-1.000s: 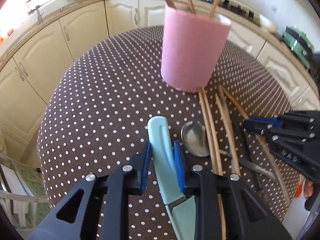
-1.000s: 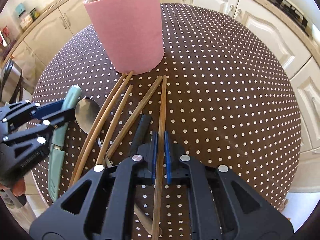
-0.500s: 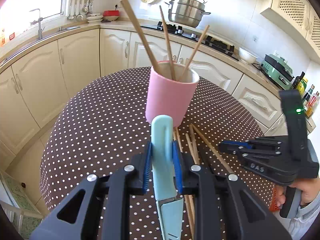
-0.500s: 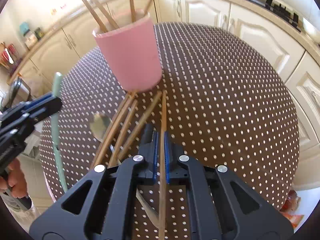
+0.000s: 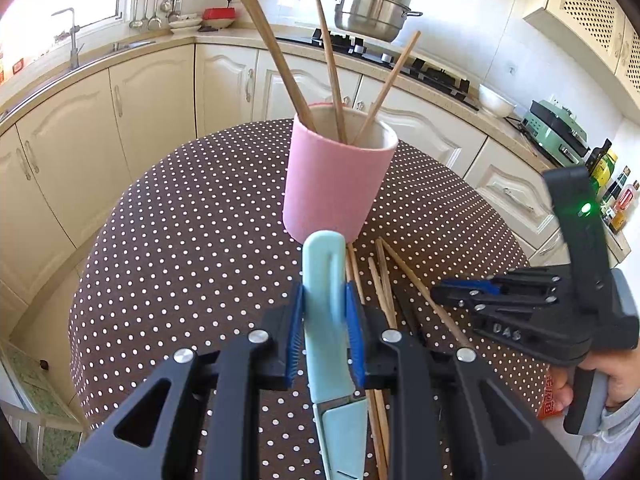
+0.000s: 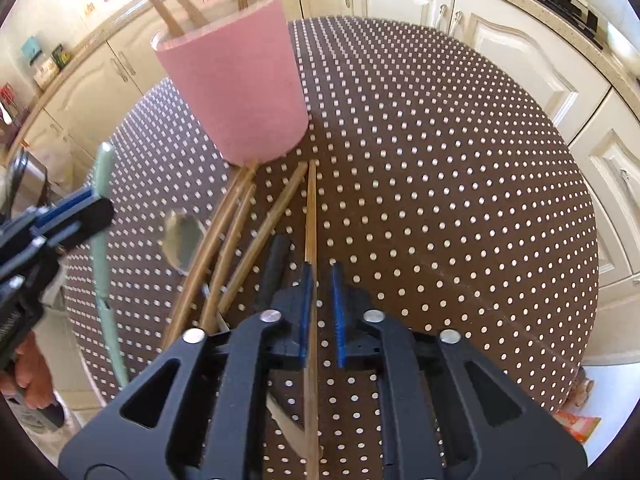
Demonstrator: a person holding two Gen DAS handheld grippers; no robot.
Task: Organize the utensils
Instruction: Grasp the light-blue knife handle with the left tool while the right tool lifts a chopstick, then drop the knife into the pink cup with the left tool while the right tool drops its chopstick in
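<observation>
A: What's the surface, and what room is it?

B: A round table with a brown, white-dotted cloth [image 5: 200,220]. Cream cabinets [image 5: 152,96] curve around the back of the left wrist view, with a steel steamer pot [image 5: 374,8] on a hob at top centre and a tap [image 5: 72,36] by a bright window at upper left.

A: And the utensils?

B: A pink cup [image 5: 334,184] stands upright in the middle of the frame, with several wooden chopsticks [image 5: 332,68] leaning out of it. In the right wrist view, more loose chopsticks [image 6: 236,240] lie fanned on the cloth just below the cup, beside a metal spoon [image 6: 182,240] and a black handle [image 6: 274,268].

A: The grippers?

B: The left gripper [image 5: 325,320] is clamped on a pale green knife [image 5: 324,280], handle pointing up toward the cup, lifted off the table. The right gripper [image 6: 321,312] is slightly parted; a single chopstick [image 6: 311,216] runs along its left pad, with a gap to the other, so it looks loose rather than pinched.
</observation>
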